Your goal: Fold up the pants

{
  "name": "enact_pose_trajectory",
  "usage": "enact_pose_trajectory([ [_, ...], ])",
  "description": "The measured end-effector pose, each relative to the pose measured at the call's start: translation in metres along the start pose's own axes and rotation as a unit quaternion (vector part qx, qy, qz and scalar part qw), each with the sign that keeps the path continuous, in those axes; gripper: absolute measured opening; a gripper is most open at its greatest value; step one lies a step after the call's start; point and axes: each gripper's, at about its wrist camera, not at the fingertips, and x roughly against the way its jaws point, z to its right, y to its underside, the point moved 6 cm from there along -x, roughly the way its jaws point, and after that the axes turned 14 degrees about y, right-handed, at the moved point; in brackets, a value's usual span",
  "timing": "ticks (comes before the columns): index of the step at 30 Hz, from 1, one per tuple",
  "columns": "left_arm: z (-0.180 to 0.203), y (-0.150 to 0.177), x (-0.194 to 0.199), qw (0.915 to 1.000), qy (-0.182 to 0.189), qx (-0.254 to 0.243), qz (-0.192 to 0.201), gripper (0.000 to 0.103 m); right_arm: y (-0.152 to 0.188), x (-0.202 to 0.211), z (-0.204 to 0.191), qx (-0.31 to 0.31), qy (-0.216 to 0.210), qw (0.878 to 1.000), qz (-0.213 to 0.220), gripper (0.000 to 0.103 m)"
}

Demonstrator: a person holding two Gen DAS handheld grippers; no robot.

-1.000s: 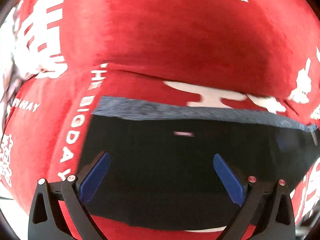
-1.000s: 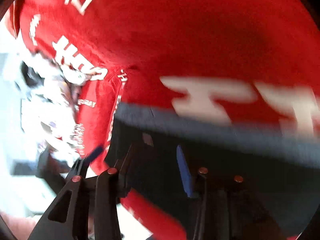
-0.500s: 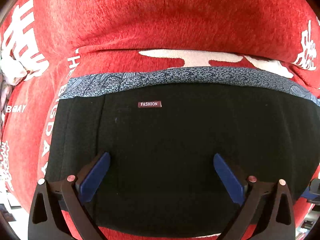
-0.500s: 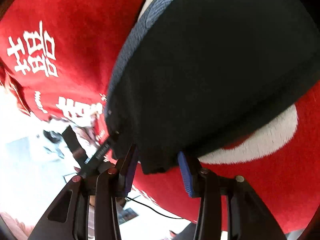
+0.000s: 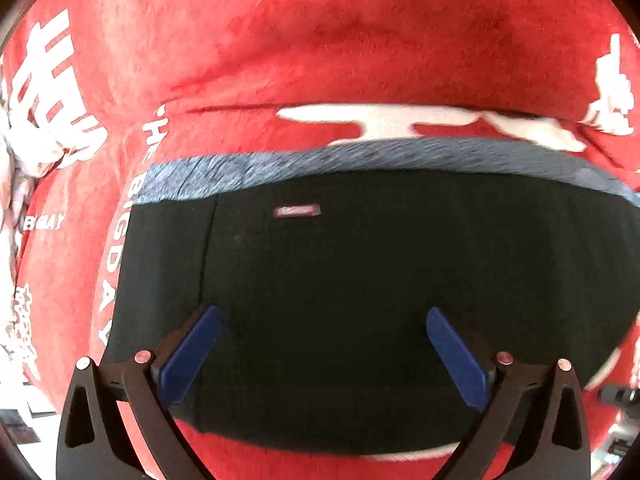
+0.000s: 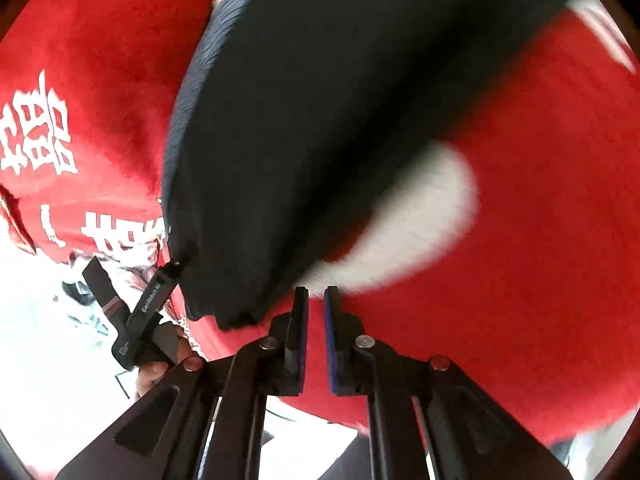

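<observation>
Pants (image 5: pixel 360 300) black, label blurred, on red blanket (image 5: pixel 320 40) reading "BIGDAY". Left claw (image 5: pixel 320 344) spread over pants; right claw (image 6: pixel 316 300) closing, empty, beside pants.

My left gripper (image 5: pixel 322 354) sits at bottom of its frame, blue fingers (image 5: pixel 190 356) spread wide w/ a big gap. My right gripper (image 6: pixel 316 300), bottom centre, is closing: fingers nearly parallel, only a thin slit left, nothing between them. A hand (image 6: pixel 154 372) shows lower left there.
</observation>
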Motion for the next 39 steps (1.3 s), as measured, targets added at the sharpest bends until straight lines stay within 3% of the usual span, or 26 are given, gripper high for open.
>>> enact_pose_trajectory([
  [2, 0.023, 0.000, 0.010, 0.9997, 0.021, -0.013, 0.008, 0.103, -0.009, 0.023, -0.006, 0.037, 0.025, 0.998, 0.034, 0.014],
  [6, 0.076, 0.000, -0.002, 0.9980, 0.041, -0.048, -0.001, 0.103, -0.049, 0.056, -0.032, 0.121, 0.086, 0.982, 0.115, 0.014],
  [8, 0.095, 0.004, -0.018, 0.9971, 0.039, -0.060, -0.025, 0.103, -0.073, 0.050, -0.034, 0.142, 0.123, 0.975, 0.118, 0.014],
  [10, 0.108, 0.021, -0.041, 0.9950, 0.038, -0.065, -0.067, 0.103, -0.077, 0.032, -0.022, 0.133, 0.154, 0.975, 0.093, 0.016],
  [12, 0.111, 0.027, -0.037, 0.9966, 0.032, -0.064, -0.041, 0.103, -0.067, 0.031, 0.001, 0.090, 0.107, 0.988, 0.072, 0.016],
  [15, 0.111, 0.032, -0.034, 0.9963, 0.039, -0.066, -0.039, 0.103, -0.058, 0.041, 0.011, 0.064, 0.058, 0.993, 0.077, 0.017],
  [16, 0.110, 0.032, -0.035, 0.9963, 0.042, -0.064, -0.040, 0.103, -0.061, 0.045, 0.016, 0.050, 0.051, 0.994, 0.085, 0.020],
  [17, 0.110, 0.031, -0.035, 0.9961, 0.042, -0.065, -0.042, 0.103, -0.068, 0.047, 0.023, 0.029, 0.046, 0.995, 0.088, 0.029],
  [18, 0.110, 0.029, -0.035, 0.9958, 0.042, -0.068, -0.045, 0.103, -0.070, 0.049, 0.030, 0.013, 0.041, 0.995, 0.092, 0.037],
  [22, 0.109, 0.028, -0.036, 0.9952, 0.043, -0.072, -0.049, 0.103, -0.094, 0.057, 0.049, -0.052, -0.013, 0.992, 0.112, 0.038],
  [27, 0.111, 0.027, -0.036, 0.9952, 0.044, -0.074, -0.047, 0.103, -0.096, 0.055, 0.070, -0.109, -0.036, 0.988, 0.104, 0.038],
  [34, 0.105, 0.031, -0.037, 0.9948, 0.049, -0.078, -0.044, 0.103, -0.110, 0.052, 0.077, -0.124, -0.086, 0.984, 0.093, 0.038],
  [35, 0.104, 0.030, -0.036, 0.9948, 0.048, -0.076, -0.048, 0.103, -0.113, 0.048, 0.078, -0.128, -0.084, 0.985, 0.085, 0.035],
  [37, 0.102, 0.030, -0.033, 0.9946, 0.047, -0.071, -0.059, 0.103, -0.109, 0.052, 0.080, -0.126, -0.060, 0.987, 0.079, 0.011],
  [39, 0.102, 0.028, -0.033, 0.9944, 0.047, -0.073, -0.060, 0.103, -0.102, 0.067, 0.078, -0.099, -0.047, 0.989, 0.103, 0.008],
])
